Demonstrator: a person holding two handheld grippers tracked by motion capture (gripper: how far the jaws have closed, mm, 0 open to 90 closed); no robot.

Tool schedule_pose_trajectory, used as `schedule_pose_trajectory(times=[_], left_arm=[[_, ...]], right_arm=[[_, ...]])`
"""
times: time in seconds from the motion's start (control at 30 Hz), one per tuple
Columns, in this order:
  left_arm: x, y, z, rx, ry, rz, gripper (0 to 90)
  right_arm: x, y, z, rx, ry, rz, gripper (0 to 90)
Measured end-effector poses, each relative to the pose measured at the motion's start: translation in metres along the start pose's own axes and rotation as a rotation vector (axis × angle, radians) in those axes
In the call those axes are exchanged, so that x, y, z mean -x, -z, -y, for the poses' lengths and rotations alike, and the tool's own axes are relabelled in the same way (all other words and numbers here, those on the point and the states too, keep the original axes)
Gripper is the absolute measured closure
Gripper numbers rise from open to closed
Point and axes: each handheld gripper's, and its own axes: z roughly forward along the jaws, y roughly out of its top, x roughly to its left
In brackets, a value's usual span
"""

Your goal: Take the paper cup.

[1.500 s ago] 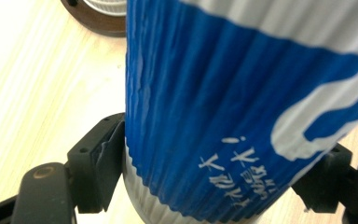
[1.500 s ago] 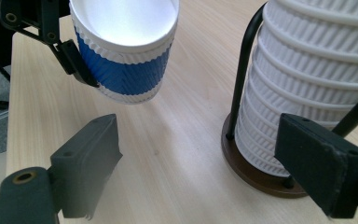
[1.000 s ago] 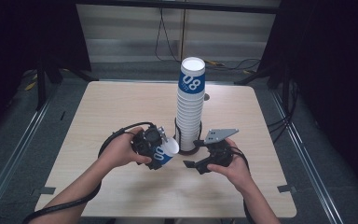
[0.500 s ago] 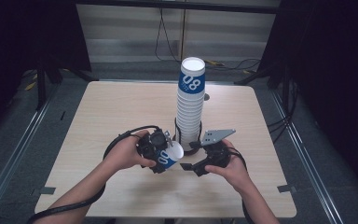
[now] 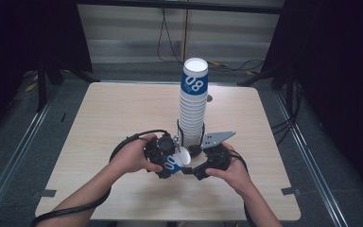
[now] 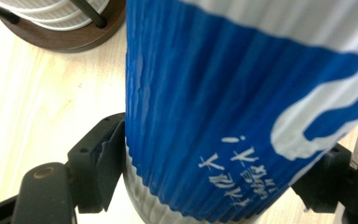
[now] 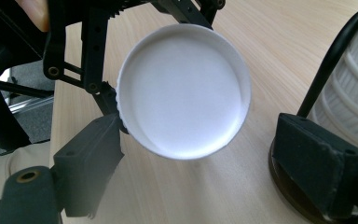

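A blue and white ribbed paper cup [image 5: 175, 163] lies on its side in my left gripper [image 5: 166, 160], which is shut on it near the table's front middle. Seen close in the left gripper view, the cup [image 6: 242, 107] has a black jaw pressed against each flank, and my left gripper [image 6: 209, 186] grips its lower part. The cup's white bottom [image 7: 184, 91] faces my right gripper [image 7: 205, 168], whose jaws stand wide apart just short of it. My right gripper [image 5: 194, 168] is open, directly right of the cup.
A tall upside-down stack of cups [image 5: 193, 101] stands on a round brown base [image 7: 289, 191] with black wire uprights, just behind both grippers. The pale wooden table [image 5: 113, 113] ends at a dark floor on all sides, and cables trail from the grippers.
Both hands have drifted slightly toward the table's front edge. The held cup has turned, so its white bottom now points at the right gripper, which has closed in on it.
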Motion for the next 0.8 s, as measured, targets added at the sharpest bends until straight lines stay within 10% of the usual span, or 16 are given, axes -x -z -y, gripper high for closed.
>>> schedule_pose_trajectory(times=[0.63,0.8], left_arm=[[0.0032,-0.0038,-0.0079,0.009,-0.038,-0.002,21.0],[-0.0005,-0.004,-0.0027,0.083,-0.052,0.005,17.9]], right_arm=[[-0.0035,-0.0042,-0.0004,0.004,0.035,-0.047,27.7],[-0.003,-0.001,-0.0001,0.008,0.035,-0.034,28.2]])
